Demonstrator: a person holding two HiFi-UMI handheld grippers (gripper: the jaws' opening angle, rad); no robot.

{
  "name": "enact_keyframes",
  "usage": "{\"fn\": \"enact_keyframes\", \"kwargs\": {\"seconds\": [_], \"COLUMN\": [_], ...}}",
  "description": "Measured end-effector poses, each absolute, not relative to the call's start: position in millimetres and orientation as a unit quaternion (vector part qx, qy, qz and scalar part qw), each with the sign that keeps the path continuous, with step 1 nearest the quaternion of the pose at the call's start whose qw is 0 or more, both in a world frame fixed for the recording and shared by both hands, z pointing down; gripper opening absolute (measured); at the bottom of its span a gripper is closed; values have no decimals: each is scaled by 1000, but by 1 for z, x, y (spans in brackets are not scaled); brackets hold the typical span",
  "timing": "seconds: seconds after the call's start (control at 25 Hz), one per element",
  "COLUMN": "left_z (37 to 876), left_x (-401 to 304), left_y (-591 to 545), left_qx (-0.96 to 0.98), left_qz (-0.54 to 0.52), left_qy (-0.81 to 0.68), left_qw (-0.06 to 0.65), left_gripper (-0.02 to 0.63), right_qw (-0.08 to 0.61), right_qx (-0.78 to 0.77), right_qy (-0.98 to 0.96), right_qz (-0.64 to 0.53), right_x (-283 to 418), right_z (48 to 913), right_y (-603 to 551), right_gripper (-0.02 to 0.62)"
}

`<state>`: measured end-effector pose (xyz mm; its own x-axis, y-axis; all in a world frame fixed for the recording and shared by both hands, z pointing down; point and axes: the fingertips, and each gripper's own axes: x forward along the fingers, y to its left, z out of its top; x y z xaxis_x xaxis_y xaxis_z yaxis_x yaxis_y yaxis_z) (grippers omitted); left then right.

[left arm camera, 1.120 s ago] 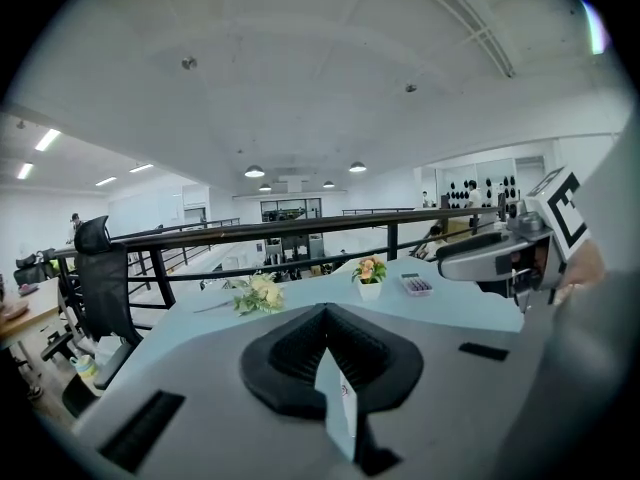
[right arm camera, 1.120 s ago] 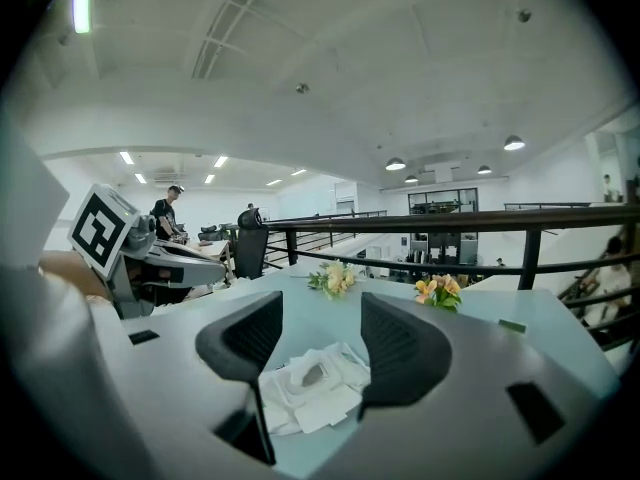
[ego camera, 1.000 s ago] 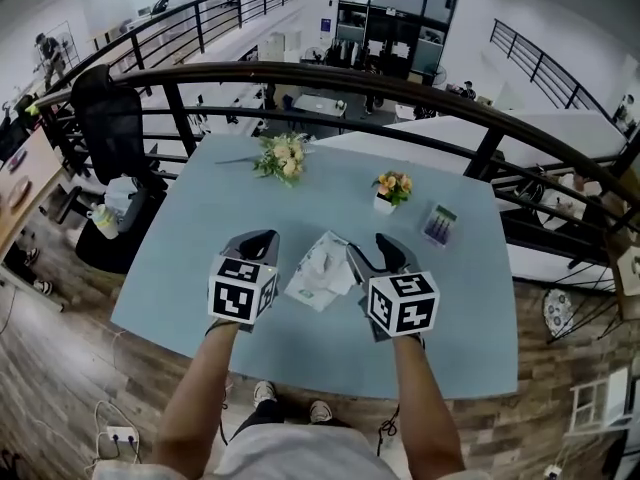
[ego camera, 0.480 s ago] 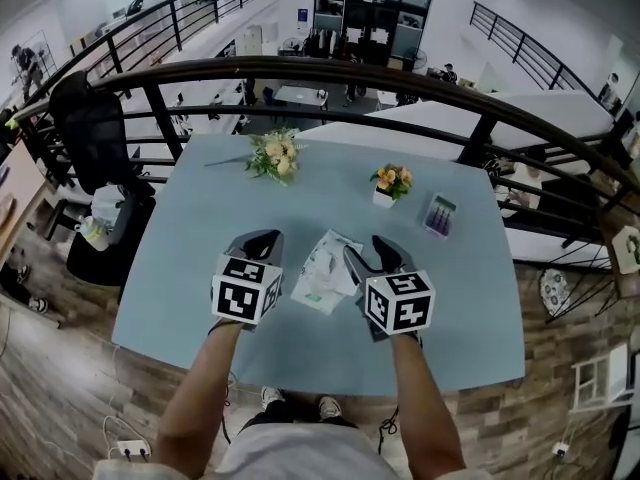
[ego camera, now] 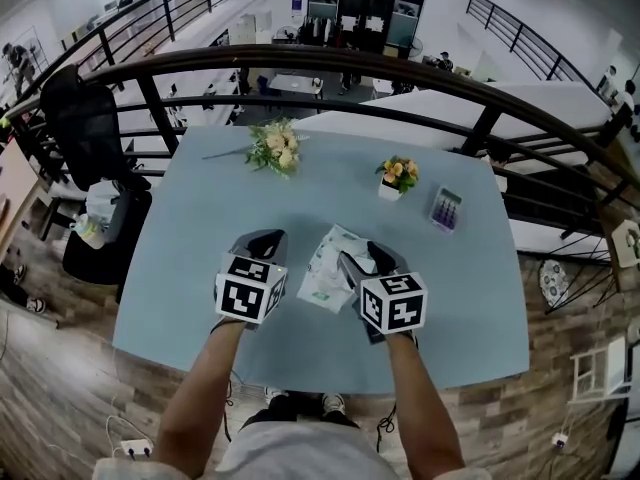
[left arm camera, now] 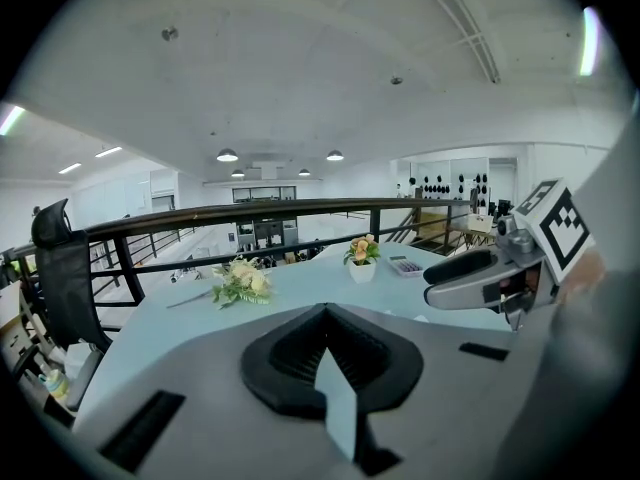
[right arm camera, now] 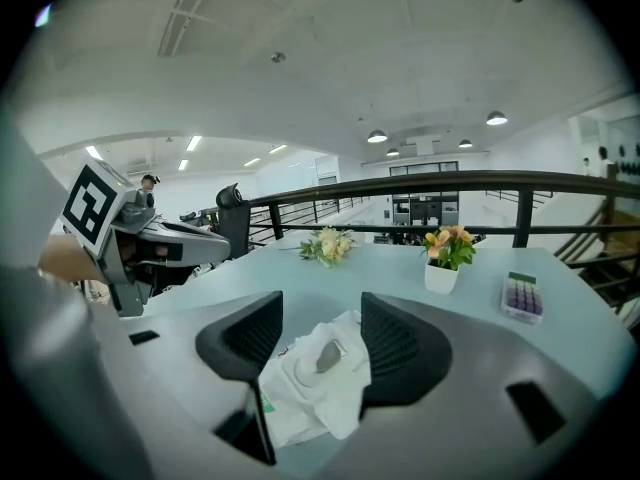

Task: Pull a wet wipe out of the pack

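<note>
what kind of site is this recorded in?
Probably an office mezzanine or upper gallery. The light-blue table stands against a black railing, desks show on a lower floor beyond it, and a black office chair stands to the left.

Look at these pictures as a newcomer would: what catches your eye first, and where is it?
The black-and-white marker cubes stand out first, on the left gripper and right gripper near the front of the pale blue table. Between them lies a crumpled white wet wipe pack, framed by the right gripper's open jaws; the left's are shut. Further back lie a flower bunch and a small flower pot.
</note>
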<state>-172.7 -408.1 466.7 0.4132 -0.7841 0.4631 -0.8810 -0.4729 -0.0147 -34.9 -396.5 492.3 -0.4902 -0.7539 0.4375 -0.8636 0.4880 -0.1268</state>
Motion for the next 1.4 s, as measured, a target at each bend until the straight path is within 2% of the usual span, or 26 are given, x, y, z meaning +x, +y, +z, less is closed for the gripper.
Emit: {"fn": "enact_keyframes", "kwargs": {"seconds": [1.08,1.2,1.4], "left_z": [507,508,512], "left_x": [-192,-193,-192], "left_y": [-424,-424,-425], "left_qx": [852,854,857], "left_qz": [233,233,236], "left_qy": [-449,-445,-438], "left_qw": [135,137,135], "left_gripper": [-5,-5,-5], "right_qw": [198,206,208], "right_qx": [492,493,500], "right_qy": [-807,-802,-797], "right_qz": [261,266,268], "right_x": [-69,-70,-68], "right_z": [576,580,584], "right_y": [-405,-402,-402], "right_gripper": [221,199,124]}}
